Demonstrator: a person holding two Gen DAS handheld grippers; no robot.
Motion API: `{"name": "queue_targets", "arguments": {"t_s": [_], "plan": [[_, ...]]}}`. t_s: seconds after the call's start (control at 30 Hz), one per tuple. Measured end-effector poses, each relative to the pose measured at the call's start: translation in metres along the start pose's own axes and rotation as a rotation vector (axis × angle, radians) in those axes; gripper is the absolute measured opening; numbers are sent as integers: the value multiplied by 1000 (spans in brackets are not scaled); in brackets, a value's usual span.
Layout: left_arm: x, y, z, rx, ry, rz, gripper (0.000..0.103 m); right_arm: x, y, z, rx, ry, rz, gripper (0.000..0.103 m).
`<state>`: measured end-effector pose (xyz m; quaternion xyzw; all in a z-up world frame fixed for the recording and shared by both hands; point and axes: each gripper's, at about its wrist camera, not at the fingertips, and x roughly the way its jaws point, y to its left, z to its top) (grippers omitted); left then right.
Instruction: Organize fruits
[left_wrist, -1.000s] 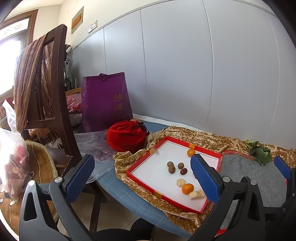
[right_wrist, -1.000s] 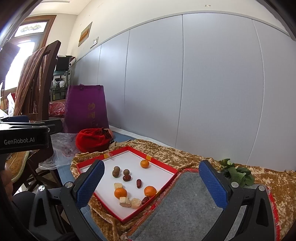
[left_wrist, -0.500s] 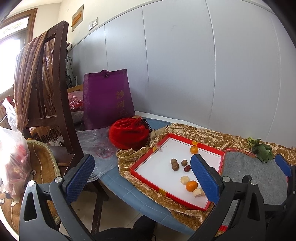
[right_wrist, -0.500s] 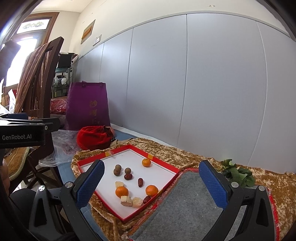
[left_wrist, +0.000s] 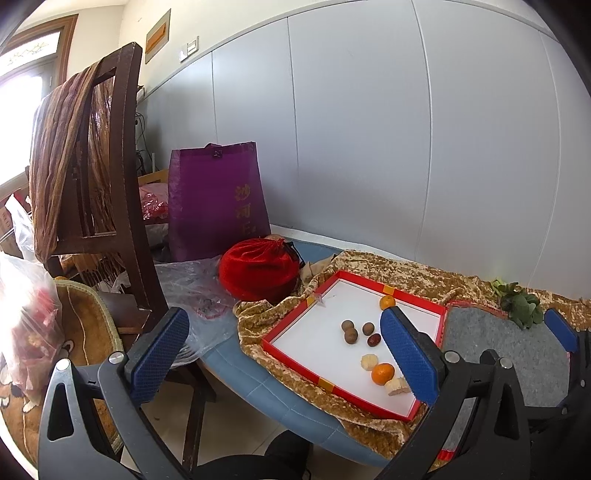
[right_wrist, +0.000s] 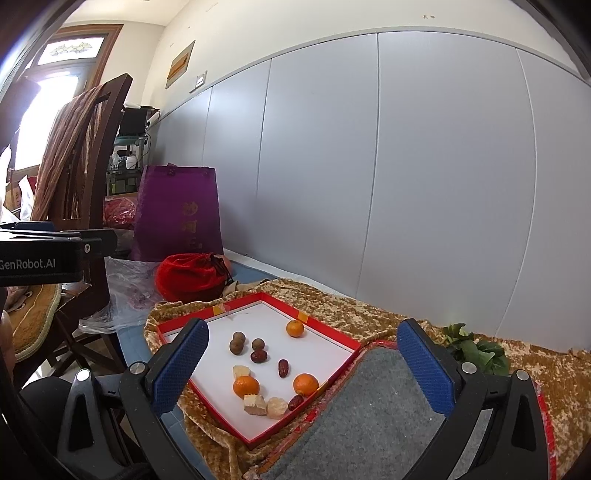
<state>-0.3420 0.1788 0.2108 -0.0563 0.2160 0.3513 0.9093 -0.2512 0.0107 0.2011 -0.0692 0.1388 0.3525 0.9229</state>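
The left gripper (left_wrist: 282, 349) has a black, ribbed plastic frame with triangular cut-outs, silver round screws at the finger joints, and blue pads (left_wrist: 157, 354) with a fine diamond texture. The right gripper (right_wrist: 303, 363) is built alike: black arms, silver screws, blue textured pads (right_wrist: 424, 369). At nine o'clock in the right wrist view, a black bar reads "GenRobot.AI" in white.

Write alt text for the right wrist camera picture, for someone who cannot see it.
A red-rimmed white tray on a gold cloth holds three oranges, brown longans, red dates and pale candy chunks. The open right gripper hangs in front of it, holding nothing. A grey felt mat lies right of the tray.
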Motion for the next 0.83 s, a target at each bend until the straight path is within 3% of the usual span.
{"name": "queue_targets", "arguments": {"t_s": [0.6,0.83], "plan": [[-8,3,4,2,-17,-24,103,-4,6,9,-18,-12,8,103],[0,-12,8,16,-19,-70,103,0,3,2,-66,13,-23,103]]}}
